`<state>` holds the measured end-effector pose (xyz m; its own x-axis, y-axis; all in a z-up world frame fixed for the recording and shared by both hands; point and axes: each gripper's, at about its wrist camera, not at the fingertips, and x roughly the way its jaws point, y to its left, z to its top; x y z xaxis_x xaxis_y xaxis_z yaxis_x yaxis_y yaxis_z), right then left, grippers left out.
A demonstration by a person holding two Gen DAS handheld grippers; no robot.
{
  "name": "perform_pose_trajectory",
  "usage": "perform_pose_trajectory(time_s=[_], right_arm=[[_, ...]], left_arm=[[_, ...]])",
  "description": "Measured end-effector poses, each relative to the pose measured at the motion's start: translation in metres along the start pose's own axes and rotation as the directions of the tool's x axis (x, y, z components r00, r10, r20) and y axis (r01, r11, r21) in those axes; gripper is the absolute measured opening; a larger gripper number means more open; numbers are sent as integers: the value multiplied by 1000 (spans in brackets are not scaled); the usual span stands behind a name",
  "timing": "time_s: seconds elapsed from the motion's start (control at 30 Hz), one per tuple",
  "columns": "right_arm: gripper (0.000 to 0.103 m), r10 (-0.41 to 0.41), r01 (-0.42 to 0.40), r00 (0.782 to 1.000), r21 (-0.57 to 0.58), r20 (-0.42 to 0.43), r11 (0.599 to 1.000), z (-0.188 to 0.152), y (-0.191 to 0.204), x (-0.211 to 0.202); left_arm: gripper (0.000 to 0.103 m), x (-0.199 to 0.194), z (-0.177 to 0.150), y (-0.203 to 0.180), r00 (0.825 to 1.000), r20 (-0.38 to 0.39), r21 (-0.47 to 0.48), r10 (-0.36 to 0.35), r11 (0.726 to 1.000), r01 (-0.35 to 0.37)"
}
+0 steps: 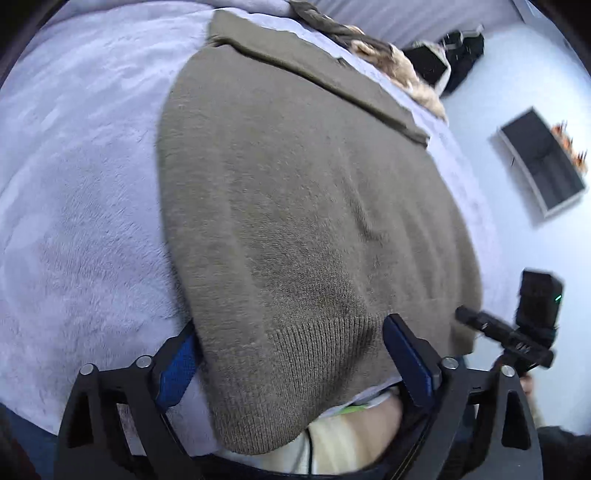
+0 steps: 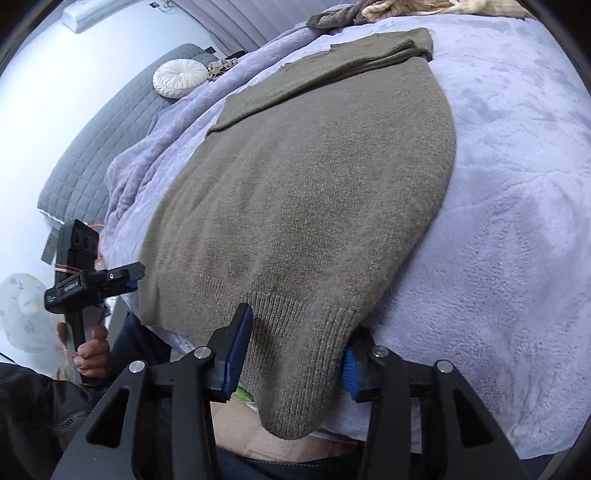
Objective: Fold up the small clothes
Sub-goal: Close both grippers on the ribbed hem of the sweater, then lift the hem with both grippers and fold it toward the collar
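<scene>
- The sweater (image 1: 303, 206), olive-brown knit, lies flat on a fluffy lilac blanket (image 1: 85, 192) that covers the bed, with its ribbed hem hanging over the near edge toward the person.
- At the far end of the sweater a sleeve (image 2: 373, 59) is folded across the top, lying in a straight band over the body of it.
- The left gripper (image 1: 291, 354) has its jaws spread. A corner of the hem sits between the blue pads (image 1: 406, 354), but there's a clear gap on the right side and the left pad is half hidden behind the knit, so nothing looks pinched there.
- The right gripper (image 2: 295, 354) straddles the other hem corner. Its pads sit close to the fabric on both sides, but honestly I cannot tell if they're pressing it or just beside it.
- In the right wrist view you can see a hand (image 2: 92, 350) wrapped around the handle of the left tool, off to the side of the bed.
- Background stuff: a round white cushion (image 2: 181, 79) on a grey quilted mat (image 2: 85, 162), and a pile of other clothes (image 2: 373, 11) at the far edge of the bed.
- A dark tray (image 1: 543, 162) sits on the pale floor beside the bed.
</scene>
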<state>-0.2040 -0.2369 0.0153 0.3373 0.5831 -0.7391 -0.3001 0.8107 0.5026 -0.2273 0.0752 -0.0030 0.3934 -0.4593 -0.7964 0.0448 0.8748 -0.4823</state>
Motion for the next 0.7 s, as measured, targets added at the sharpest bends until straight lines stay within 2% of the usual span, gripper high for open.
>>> perform_pose_trajectory(time_s=[0.03, 0.07, 0.1, 0.2, 0.37, 0.57, 0.7], right_arm=[[37, -10, 10, 1000, -11, 3, 1000, 0, 2, 1], [17, -27, 27, 1000, -15, 4, 1000, 1, 3, 2], [12, -25, 25, 1000, -5, -1, 1000, 2, 1, 2], [12, 26, -27, 999, 32, 33, 999, 4, -3, -12], [11, 96, -99, 985, 12, 141, 995, 13, 8, -46], [11, 123, -121, 967, -22, 222, 992, 45, 26, -70], [11, 115, -113, 959, -25, 260, 993, 65, 31, -83]], left_arm=[[65, -1, 1, -2, 1000, 6, 14, 27, 1000, -27], [41, -3, 2, -1, 999, 10, 15, 31, 999, -32], [13, -8, 4, 2, 1000, 15, 2, 22, 1000, -22], [11, -32, 8, 10, 998, 55, -46, -40, 998, 42], [11, -80, 19, -3, 979, 198, -31, -52, 998, 60], [11, -104, 57, -31, 956, 291, 28, -31, 999, 23], [11, -106, 87, -39, 945, 325, 4, -21, 1000, 21]])
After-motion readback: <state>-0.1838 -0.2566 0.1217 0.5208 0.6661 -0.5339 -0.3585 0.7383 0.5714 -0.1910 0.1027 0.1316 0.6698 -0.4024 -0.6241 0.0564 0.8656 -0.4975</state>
